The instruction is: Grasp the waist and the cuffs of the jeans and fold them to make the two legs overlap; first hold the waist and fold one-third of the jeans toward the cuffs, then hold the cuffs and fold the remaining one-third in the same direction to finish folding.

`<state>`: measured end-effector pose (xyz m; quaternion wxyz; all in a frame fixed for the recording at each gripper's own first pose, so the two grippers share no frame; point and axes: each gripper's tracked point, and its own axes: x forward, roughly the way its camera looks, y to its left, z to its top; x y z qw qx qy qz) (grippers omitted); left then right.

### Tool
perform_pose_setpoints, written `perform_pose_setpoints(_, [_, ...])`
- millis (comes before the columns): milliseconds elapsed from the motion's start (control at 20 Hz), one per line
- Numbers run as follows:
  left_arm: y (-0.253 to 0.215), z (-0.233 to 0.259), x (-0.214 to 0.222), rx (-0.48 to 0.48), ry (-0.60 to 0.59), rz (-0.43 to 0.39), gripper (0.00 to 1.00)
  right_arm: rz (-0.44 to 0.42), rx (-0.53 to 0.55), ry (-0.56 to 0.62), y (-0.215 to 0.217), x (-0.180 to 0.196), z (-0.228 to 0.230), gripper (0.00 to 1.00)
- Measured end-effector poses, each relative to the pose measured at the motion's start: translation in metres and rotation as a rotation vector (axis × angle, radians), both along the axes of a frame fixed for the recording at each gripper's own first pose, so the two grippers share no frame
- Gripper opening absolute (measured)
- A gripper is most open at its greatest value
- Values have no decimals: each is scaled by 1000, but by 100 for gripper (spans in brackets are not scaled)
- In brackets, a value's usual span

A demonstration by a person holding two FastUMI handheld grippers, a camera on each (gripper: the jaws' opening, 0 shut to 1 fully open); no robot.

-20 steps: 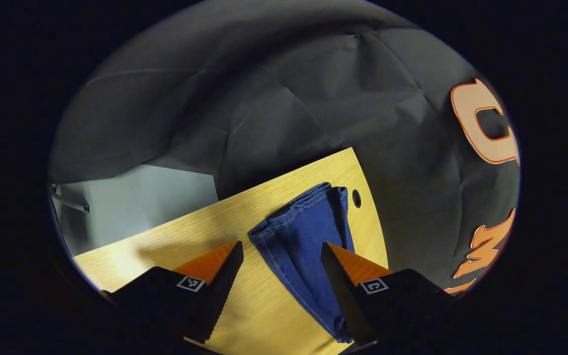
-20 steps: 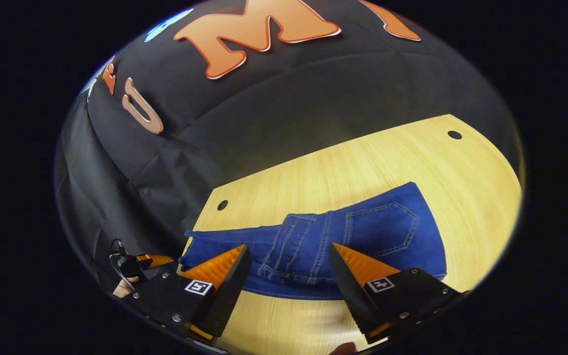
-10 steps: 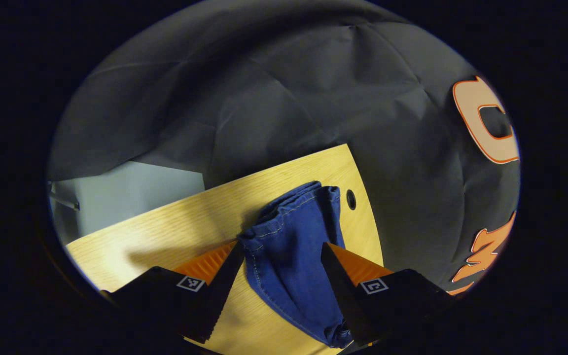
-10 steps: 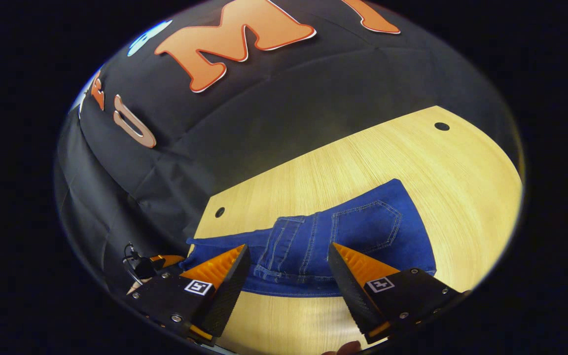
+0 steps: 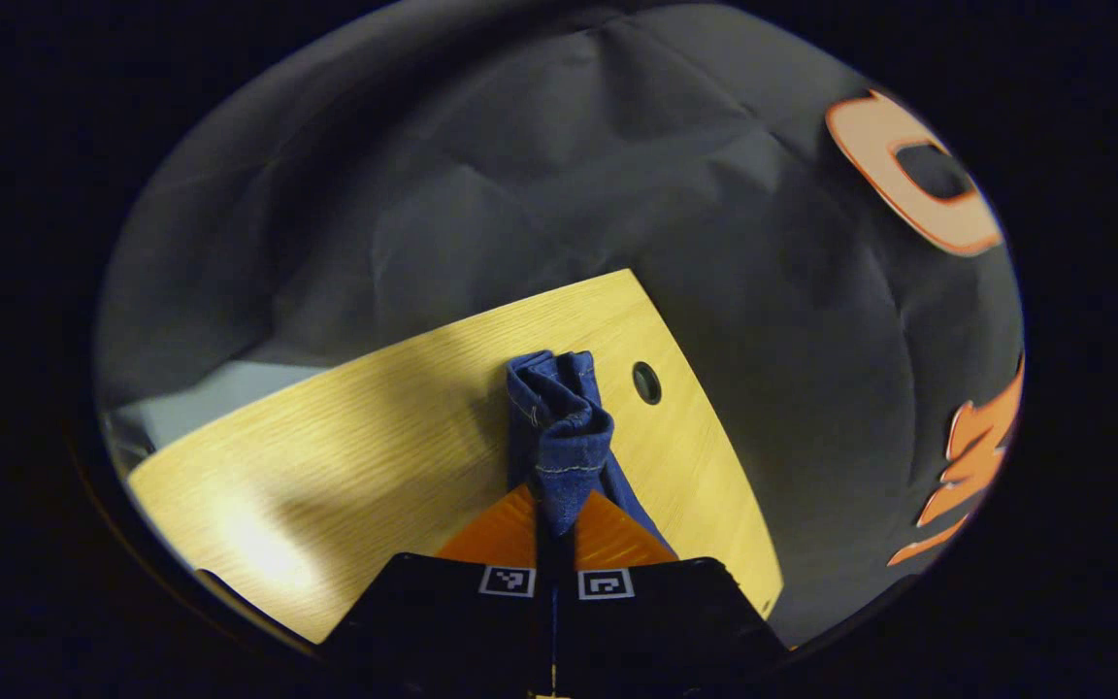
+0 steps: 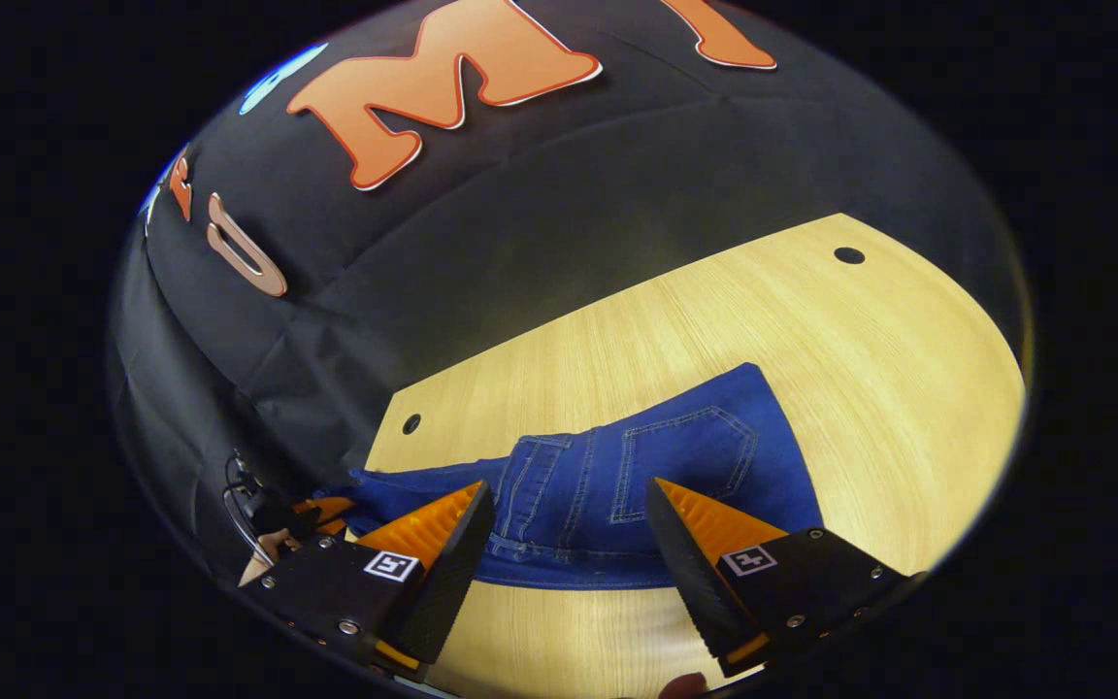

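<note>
Wooden table (image 6: 714,320), black cloth wall (image 5: 520,175)

Pale wood-grain desk (image 5: 345,427), light glare at 8 o'clock in left gripper view. Round cable hole (image 5: 646,382) near its far corner. In right gripper view, two holes: one (image 6: 848,255) at 2 o'clock, another (image 6: 411,424) at 9 o'clock. Black cloth wall (image 5: 481,175) behind, creased.

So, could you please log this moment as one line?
left gripper: shut on jeans cuffs | right gripper: open, over waist | jeans on table

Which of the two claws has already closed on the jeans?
The left claw: it pinches the cuffs. The right claw is open above the waist.
</note>
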<state>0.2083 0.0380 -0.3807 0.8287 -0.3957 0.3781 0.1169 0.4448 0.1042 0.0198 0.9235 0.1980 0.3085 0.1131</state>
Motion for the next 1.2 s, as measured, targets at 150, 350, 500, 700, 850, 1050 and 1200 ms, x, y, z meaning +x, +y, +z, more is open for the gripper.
perform_pose_setpoints(150, [-24, 32, 12, 100, -65, -97, 2, -8, 5, -20, -8, 1, 10, 98])
perform_pose_setpoints(350, [-71, 100, 30, 178, -167, -207, 2, -29, 11, -63, -28, 3, 31, 98])
perform_pose_setpoints(500, [-115, 160, 34, 191, -272, -274, 2, -38, 24, -89, -49, 5, 44, 98])
perform_pose_setpoints(700, [-180, 222, 33, 162, -368, -331, 2, -48, 35, -101, -82, 8, 54, 98])
perform_pose_setpoints(850, [-237, 247, 20, 141, -371, -379, 2, -63, 39, -107, -112, 7, 57, 98])
perform_pose_setpoints(1050, [-340, 261, -1, 123, -384, -479, 2, -81, 56, -90, -154, 1, 49, 98])
perform_pose_setpoints(1200, [-432, 238, -19, 112, -364, -579, 2, -97, 21, -81, -191, -9, 39, 98])
